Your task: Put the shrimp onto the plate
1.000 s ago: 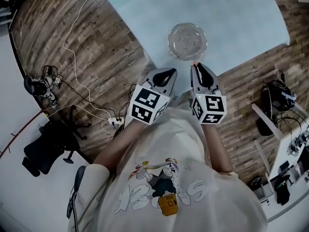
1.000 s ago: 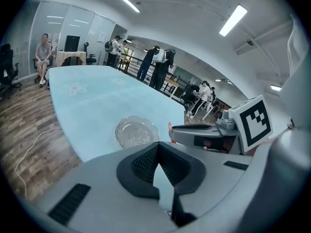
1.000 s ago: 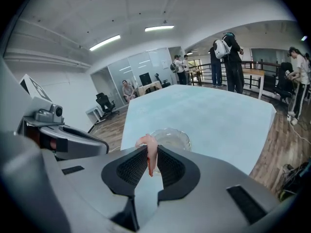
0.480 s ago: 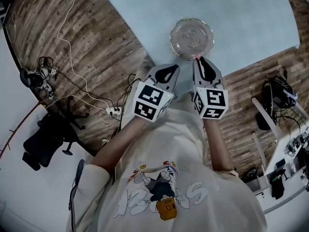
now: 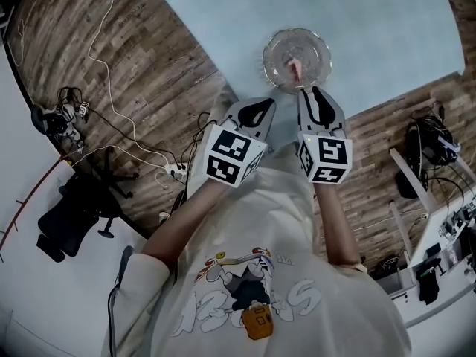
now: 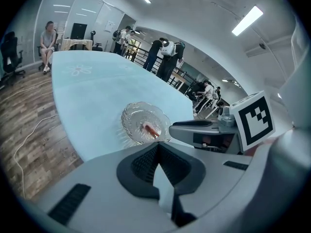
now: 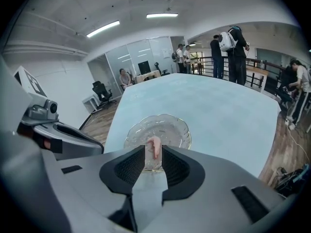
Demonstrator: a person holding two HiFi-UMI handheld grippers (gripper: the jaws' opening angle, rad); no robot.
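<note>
A clear glass plate (image 5: 315, 44) stands near the front edge of the light blue table (image 5: 372, 13). A pink shrimp (image 5: 295, 68) lies in the plate's near half, also seen as the shrimp (image 6: 149, 129) and the shrimp (image 7: 154, 146) in both gripper views. My right gripper (image 5: 309, 90) hovers just short of the plate rim. Its jaws stand apart, and the shrimp shows beyond the right gripper (image 7: 153, 155), free of its tips. The left gripper (image 5: 259, 105) hangs off the table's edge, left of the plate. In its own view the left gripper (image 6: 158, 146) has its jaws together, holding nothing.
Beyond the plate (image 7: 158, 130) the table stretches far back. Wooden floor (image 5: 149, 65) with white cables (image 5: 111, 125) lies to the left. An office chair (image 5: 71, 214) and desks (image 5: 439, 222) stand on the floor. Several people (image 7: 228, 52) stand at a railing behind the table.
The shrimp was at my right gripper's tips by the plate rim; it now lies inside the plate, apart from the tips. The left gripper has hardly moved.
</note>
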